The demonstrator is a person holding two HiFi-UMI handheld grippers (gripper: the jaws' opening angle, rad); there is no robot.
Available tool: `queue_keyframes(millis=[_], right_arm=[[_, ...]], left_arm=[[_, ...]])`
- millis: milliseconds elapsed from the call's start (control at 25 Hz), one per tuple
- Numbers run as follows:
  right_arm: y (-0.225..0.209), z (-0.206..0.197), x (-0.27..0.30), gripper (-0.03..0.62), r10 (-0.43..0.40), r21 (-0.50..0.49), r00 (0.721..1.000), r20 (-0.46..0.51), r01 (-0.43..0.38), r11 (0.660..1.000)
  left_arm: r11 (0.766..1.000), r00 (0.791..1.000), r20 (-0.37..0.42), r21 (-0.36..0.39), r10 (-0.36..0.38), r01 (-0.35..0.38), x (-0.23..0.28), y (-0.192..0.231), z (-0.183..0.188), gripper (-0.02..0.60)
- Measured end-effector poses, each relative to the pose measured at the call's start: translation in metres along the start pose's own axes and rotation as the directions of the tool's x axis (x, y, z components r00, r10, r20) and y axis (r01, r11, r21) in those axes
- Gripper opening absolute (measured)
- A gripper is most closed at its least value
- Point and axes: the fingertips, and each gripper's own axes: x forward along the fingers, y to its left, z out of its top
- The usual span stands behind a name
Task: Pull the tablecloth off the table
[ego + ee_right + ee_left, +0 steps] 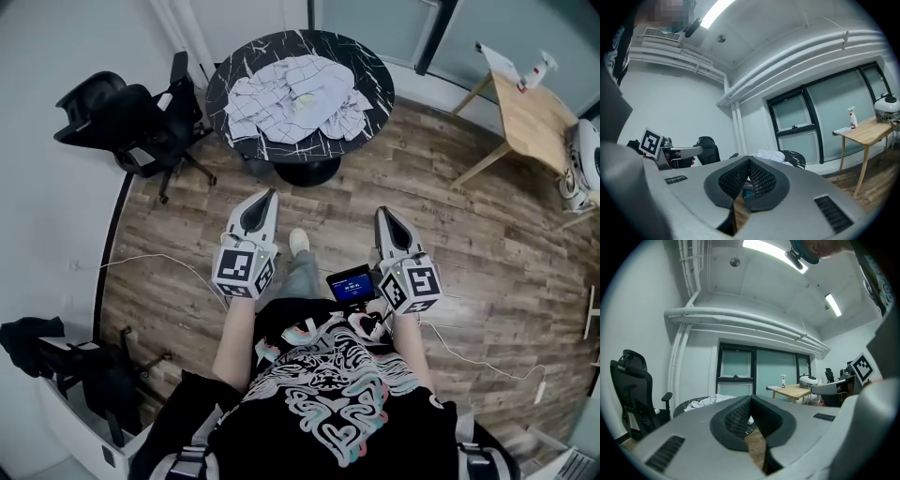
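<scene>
A crumpled white checked tablecloth (292,98) lies heaped on a round black marble-patterned table (375,80) at the far middle of the head view. My left gripper (270,194) and right gripper (383,213) are held side by side well short of the table, pointing toward it, both shut and empty. In the left gripper view the tablecloth (705,401) and table show just beyond the closed jaw tips (751,397). In the right gripper view the cloth (768,155) lies on the table (797,158) past the closed tips (749,159).
A black office chair (131,117) stands left of the table. A wooden side table (530,117) with a spray bottle (536,67) is at the far right, a white appliance (583,164) beside it. Cables (487,361) trail over the wood floor.
</scene>
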Motion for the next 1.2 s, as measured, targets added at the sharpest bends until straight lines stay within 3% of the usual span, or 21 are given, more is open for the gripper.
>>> queue_keyframes(millis=[440,640,1200], right_arm=[[-0.044,-0.003,0.090,-0.005,-0.019,-0.036,0.998,-0.053,0.017,0.999],[-0.059,0.001,0.140,-0.005,-0.020,-0.093,0.996,-0.085,0.012,0.996],[-0.100,0.007,0.262,-0.005,-0.067,-0.088,0.991,-0.119,0.057,0.994]], left_arm=[[1.000,1.000,-0.008,-0.012,-0.017,0.017,0.100,0.049,-0.006,0.026],[0.998,0.998,0.021,-0.022,-0.059,0.060,0.149,0.073,0.005,0.026],[0.996,0.997,-0.020,-0.038,-0.080,0.079,0.263,0.156,0.004,0.026]])
